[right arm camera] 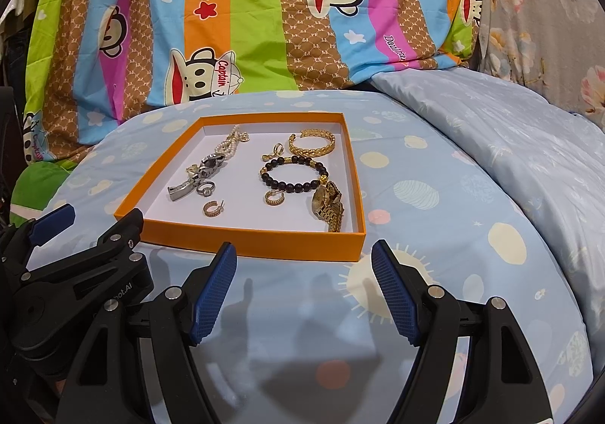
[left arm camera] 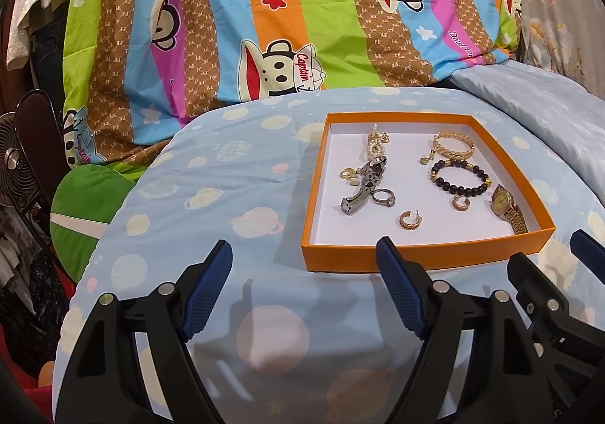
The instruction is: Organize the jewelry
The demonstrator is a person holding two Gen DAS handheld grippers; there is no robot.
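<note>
Before the orange tray (right arm camera: 242, 246), bare blue cloth (right arm camera: 435, 272) lies under our spread, empty left gripper (left arm camera: 304, 257) and right gripper (right arm camera: 304, 257). Tray holds: gold watch (right arm camera: 328, 205), beaded bracelet (right arm camera: 293, 174), gold bangle (right arm camera: 312, 144), rings.

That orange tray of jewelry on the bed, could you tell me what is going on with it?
A person holds two grippers just short of the orange tray. The left gripper and right gripper are both open and empty. Inside lie a gold watch, a black bead bracelet, a gold bangle and several rings. Nothing has been picked up.
</note>
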